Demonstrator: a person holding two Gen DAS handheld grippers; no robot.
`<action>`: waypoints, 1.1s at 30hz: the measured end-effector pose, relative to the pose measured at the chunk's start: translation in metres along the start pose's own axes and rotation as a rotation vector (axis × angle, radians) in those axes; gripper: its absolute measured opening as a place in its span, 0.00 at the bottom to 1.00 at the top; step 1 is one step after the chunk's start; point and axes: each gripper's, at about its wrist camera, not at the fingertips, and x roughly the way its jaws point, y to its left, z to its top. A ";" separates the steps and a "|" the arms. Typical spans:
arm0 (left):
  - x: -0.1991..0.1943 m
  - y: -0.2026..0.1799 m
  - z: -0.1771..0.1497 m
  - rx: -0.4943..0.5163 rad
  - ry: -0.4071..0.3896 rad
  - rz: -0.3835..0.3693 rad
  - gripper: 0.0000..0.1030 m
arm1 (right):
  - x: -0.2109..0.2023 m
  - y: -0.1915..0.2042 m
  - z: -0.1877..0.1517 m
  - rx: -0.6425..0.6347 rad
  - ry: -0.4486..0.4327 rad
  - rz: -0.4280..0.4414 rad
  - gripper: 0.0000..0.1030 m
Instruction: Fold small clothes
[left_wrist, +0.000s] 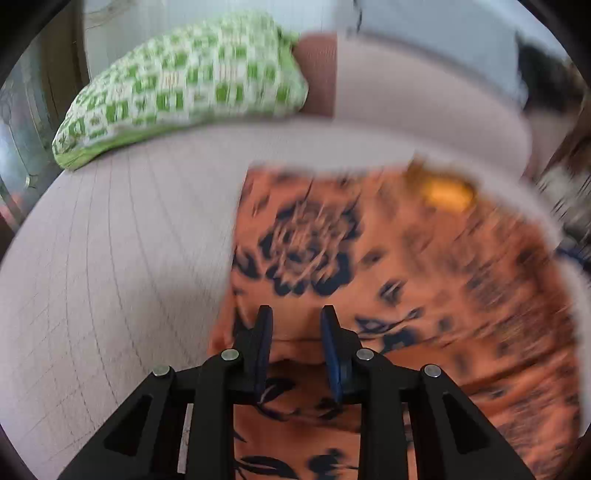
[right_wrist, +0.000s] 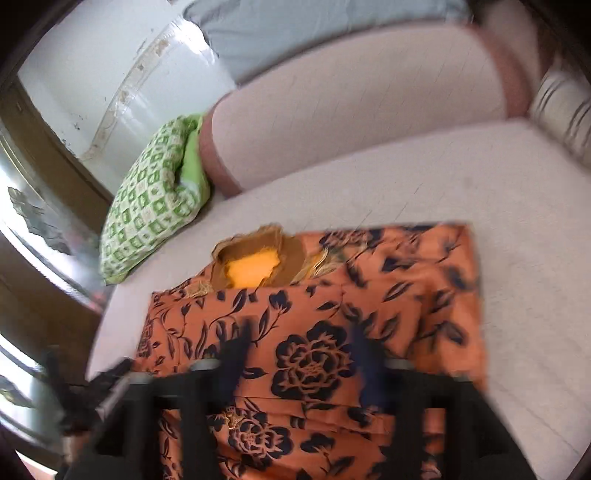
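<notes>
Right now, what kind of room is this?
Probably a living room at home: a pale sofa with a green checked cushion against a painted wall, and an orange flowered garment spread on the seat for folding.
</notes>
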 end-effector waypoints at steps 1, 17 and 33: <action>-0.002 -0.005 -0.005 0.036 -0.035 0.022 0.26 | 0.010 -0.013 0.001 0.030 0.016 -0.001 0.67; -0.004 0.006 -0.005 -0.031 -0.067 -0.060 0.31 | 0.006 -0.021 0.007 0.130 0.001 0.043 0.50; -0.155 0.047 -0.151 -0.170 -0.015 -0.086 0.73 | -0.185 -0.067 -0.191 0.090 0.187 -0.184 0.66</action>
